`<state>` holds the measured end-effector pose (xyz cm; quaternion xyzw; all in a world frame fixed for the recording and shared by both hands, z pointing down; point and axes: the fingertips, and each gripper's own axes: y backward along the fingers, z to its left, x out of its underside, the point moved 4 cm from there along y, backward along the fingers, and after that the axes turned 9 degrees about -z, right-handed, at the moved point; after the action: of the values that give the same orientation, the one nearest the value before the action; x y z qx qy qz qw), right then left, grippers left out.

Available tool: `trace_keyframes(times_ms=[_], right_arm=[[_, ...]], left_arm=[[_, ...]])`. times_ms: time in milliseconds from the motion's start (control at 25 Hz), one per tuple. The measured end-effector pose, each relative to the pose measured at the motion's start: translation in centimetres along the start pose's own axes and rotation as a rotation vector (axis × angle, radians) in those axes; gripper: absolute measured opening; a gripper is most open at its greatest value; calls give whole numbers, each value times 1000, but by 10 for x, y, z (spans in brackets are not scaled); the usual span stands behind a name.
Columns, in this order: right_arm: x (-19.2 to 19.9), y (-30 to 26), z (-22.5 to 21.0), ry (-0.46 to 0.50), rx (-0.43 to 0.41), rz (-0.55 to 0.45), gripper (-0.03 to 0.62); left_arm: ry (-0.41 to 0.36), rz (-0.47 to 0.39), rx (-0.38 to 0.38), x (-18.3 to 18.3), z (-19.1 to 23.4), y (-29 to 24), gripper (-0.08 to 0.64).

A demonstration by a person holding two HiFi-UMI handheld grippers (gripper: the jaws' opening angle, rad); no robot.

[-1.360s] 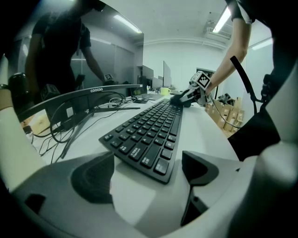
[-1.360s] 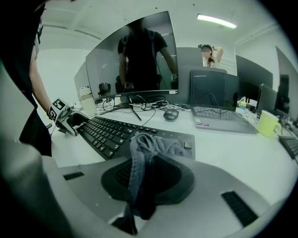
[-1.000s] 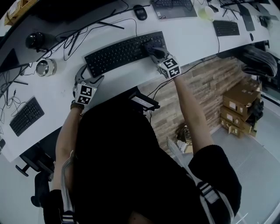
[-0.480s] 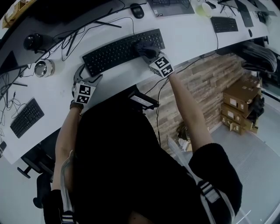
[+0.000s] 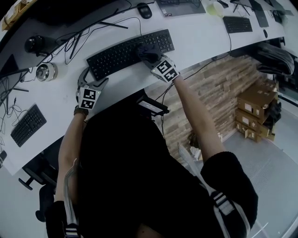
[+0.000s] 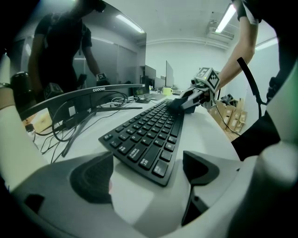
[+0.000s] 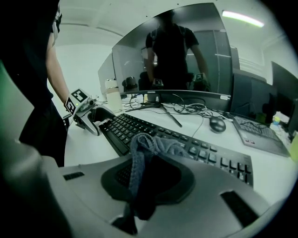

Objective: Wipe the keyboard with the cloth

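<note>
A black keyboard (image 5: 122, 52) lies slantwise on the white desk (image 5: 200, 42). My right gripper (image 5: 148, 52) rests on its right half, shut on a dark grey-blue cloth (image 7: 143, 155) that bunches between the jaws and touches the keys (image 7: 200, 151). In the left gripper view, that gripper (image 6: 194, 95) and the cloth (image 6: 174, 103) show at the keyboard's far end. My left gripper (image 5: 89, 80) stands open at the keyboard's left front corner (image 6: 156, 169), one jaw on each side of it, holding nothing.
A tangle of cables (image 5: 79, 39), a monitor stand and a mouse (image 5: 144, 10) lie behind the keyboard. A metal round object (image 5: 46, 71) and a second keyboard (image 5: 28, 123) sit to the left. Beyond the desk edge are cardboard boxes (image 5: 253, 111) on the floor.
My right gripper has slid left along the keyboard with the cloth, from the right end toward the middle. The left gripper has stayed in place.
</note>
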<state>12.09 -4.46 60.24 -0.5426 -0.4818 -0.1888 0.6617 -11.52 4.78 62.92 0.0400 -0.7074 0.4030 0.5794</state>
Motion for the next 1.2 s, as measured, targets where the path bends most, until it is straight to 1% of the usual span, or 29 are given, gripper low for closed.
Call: trace_keyframes(times_ms=[120, 360, 560, 960, 1200], right_arm=[[-4, -8, 12, 15, -26, 1, 52], [-4, -10, 14, 33, -27, 4, 52], [-8, -17, 24, 63, -71, 10, 52], [-11, -22, 28, 80, -95, 28, 52], [-16, -31, 39, 123, -158, 41, 52]], left_arm=[[1, 2, -3, 0, 0, 0, 457], [5, 1, -9, 0, 0, 0, 459], [6, 1, -13, 0, 1, -1, 459], [18, 0, -29, -1, 4, -1, 460], [23, 2, -35, -1, 4, -2, 462]])
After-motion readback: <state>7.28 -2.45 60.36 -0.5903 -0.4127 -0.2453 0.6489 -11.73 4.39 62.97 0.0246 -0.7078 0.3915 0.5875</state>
